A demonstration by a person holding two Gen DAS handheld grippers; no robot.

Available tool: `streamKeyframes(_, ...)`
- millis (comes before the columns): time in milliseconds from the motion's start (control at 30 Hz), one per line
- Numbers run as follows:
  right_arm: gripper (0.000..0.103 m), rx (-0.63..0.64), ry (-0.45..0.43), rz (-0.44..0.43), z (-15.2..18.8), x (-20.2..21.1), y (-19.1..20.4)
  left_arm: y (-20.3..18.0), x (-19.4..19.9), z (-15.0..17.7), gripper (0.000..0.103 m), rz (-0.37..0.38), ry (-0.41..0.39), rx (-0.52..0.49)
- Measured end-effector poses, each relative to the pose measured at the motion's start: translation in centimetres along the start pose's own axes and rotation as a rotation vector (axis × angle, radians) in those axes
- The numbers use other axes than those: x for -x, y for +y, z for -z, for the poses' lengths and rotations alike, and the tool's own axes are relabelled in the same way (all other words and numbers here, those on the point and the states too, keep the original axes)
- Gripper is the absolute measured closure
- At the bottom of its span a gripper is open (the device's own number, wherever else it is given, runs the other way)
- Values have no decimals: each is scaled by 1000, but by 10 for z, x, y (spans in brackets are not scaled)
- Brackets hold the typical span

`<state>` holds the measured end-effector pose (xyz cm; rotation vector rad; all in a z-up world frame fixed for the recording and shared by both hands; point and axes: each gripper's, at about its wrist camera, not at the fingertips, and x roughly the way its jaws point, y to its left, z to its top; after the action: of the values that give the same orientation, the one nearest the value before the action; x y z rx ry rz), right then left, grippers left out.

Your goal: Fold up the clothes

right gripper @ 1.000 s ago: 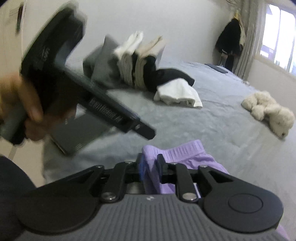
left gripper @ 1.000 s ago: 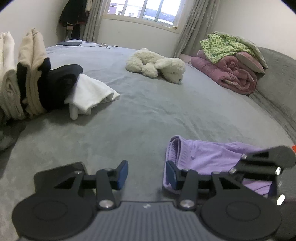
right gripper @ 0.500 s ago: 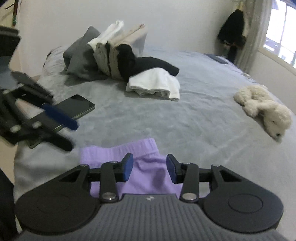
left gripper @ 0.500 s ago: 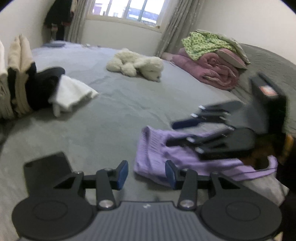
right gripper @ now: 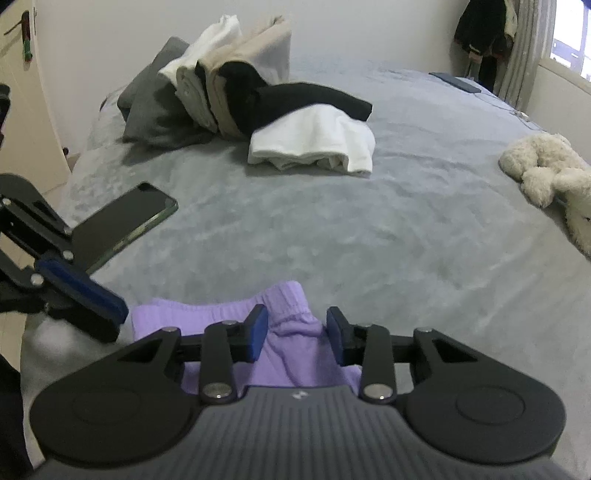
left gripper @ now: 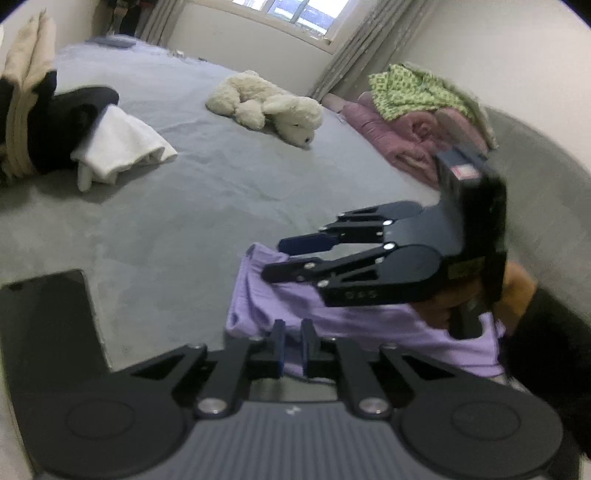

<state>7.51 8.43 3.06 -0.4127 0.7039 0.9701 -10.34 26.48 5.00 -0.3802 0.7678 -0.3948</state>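
Gripping step: left tool (left gripper: 291, 341) closing on the purple garment's (right gripper: 291, 332) 9 o'clock edge, right tool (right gripper: 297, 332) closing astride its waistband, not yet pinching; next, both need firm holds before lifting.

A wide bed under a grey plush cover (right gripper: 369, 229) fills the room. Pale plain walls (right gripper: 110, 29) surround it; a daylit curtained window (left gripper: 291, 14) sits at twelve o'clock.

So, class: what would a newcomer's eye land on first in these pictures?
Probably the purple garment on the near edge of the grey bed, with the left hand-held gripper closing on its edge. Next, the cream stuffed toy farther back, and the leaning pile of folded clothes.
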Motion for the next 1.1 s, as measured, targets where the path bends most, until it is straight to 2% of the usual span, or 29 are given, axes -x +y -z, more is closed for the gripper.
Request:
streamKeyframes(100, 66, -35, -21, -17, -2, 1, -5, -2, -11, -1, 91, -18, 30, 5)
streamKeyframes(233, 66, -16, 5, -34, 2, -3, -4, -2, -20, -1, 91, -61, 53, 11)
streamKeyframes(267, 66, -8, 14, -39, 3, -5, -3, -2, -23, -1, 93, -84, 61, 4)
streamKeyframes(300, 67, -11, 11, -41, 3, -6, -3, -3, -26, -1, 101, -108, 70, -2)
streamKeyframes(333, 76, -14, 8, -44, 3, -6, -3, -5, -27, -1, 103, -128, 71, -19)
streamKeyframes(400, 84, -21, -12, -43, 3, -5, -2, -11, -23, -2, 103, -155, 55, -52)
streamKeyframes(433, 87, -12, -26, -24, 3, -4, 0, -13, -20, -3, 103, -159, 42, -57)
streamKeyframes(500, 89, -14, -68, 11, 4, 2, 3, -14, -13, -5, 103, -158, 15, -60)
streamKeyframes(600, 89, -105, -155, 58, 6, 14, -4, -12, -5, -7, 103, -131, -6, -57)
streamKeyframes(667, 89, -177, -167, 106, 7, 14, -12, -9, -3, -8, 103, -113, -7, -48)
streamKeyframes(700, 89, -204, -161, 132, 9, 11, -16, -7, -3, -8, 103, -107, -3, -40)
streamKeyframes(733, 82, -199, -137, 128, 10, 7, -16, -6, -3, -8, 103, -110, -2, -37)
streamKeyframes(800, 79, -172, -104, 131, 12, 3, -13, -5, -4, -10, 101, -110, -11, -43)
streamKeyframes(900, 60, -135, -110, 161, 12, 12, -6, -2, -8, -16, 90, -150, -24, -46)
streamKeyframes(967, 57, -101, -141, 173, 13, 24, 1, 4, -16, -20, 77, -177, -7, -21)
streamKeyframes(1000, 57, -75, -153, 158, 14, 31, 7, 8, -22, -22, 73, -179, 8, -1)
streamKeyframes(1100, 57, 29, -149, 49, 15, 43, 24, 16, -34, -25, 74, -160, 31, 57)
